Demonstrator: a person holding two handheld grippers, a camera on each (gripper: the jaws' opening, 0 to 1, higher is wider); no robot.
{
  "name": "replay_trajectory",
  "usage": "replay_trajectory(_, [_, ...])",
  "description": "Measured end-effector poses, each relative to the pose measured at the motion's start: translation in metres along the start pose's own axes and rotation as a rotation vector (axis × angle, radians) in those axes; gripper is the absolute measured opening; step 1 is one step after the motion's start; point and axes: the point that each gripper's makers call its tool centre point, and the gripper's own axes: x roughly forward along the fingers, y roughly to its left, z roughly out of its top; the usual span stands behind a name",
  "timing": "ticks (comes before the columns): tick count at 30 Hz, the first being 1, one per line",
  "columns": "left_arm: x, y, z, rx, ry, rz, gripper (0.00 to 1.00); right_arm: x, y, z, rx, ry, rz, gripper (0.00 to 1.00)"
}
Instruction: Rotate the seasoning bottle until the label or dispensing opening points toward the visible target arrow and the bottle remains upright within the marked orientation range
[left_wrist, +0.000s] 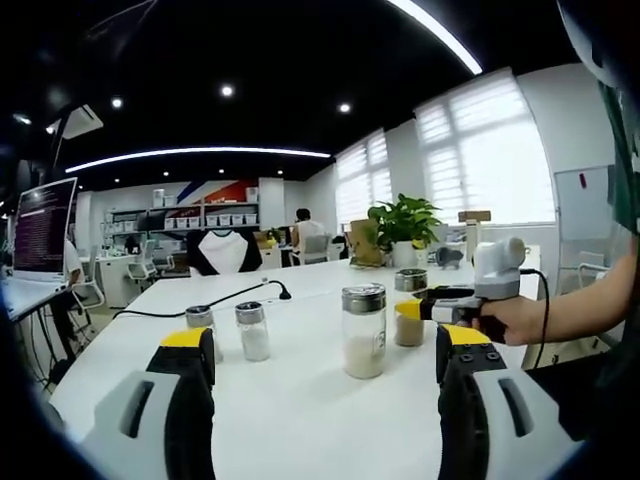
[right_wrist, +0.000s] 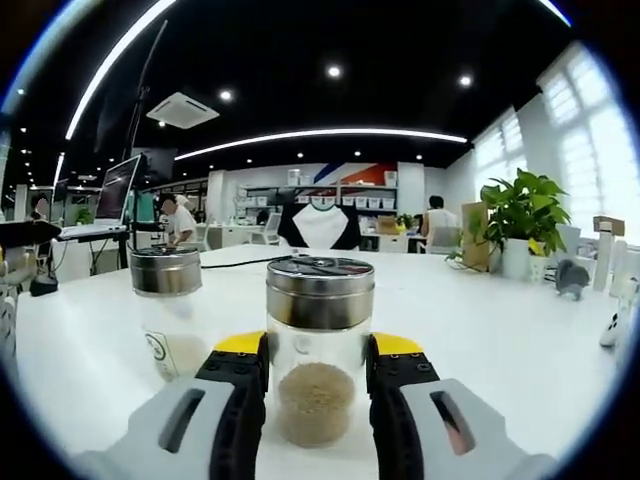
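Observation:
A glass seasoning bottle (right_wrist: 320, 385) with a metal shaker lid and brown grains stands upright on the white table (right_wrist: 520, 330). My right gripper (right_wrist: 320, 352) is shut on it, one yellow-tipped jaw pressed against each side. The left gripper view shows that same bottle (left_wrist: 408, 312) held by the right gripper (left_wrist: 434, 305), which comes in from the right with a hand behind it. My left gripper (left_wrist: 325, 345) is open and holds nothing. A taller bottle (left_wrist: 364, 330) with white grains stands ahead, between its jaws.
Two small shaker bottles (left_wrist: 252, 330) (left_wrist: 200, 322) stand left of the tall one. A bottle with a label (right_wrist: 167, 312) stands left of the held one. A black cable (left_wrist: 240, 293) runs across the table. A potted plant (left_wrist: 404, 228) sits at the far edge.

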Motion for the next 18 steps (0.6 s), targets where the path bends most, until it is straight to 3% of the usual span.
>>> replay_trajectory(18, [-0.0045, 0.0036, -0.0006, -0.041, -0.014, 0.017, 0.96, -0.0030, 0.0003, -0.0019, 0.010, 0.010, 0.129, 0.36])
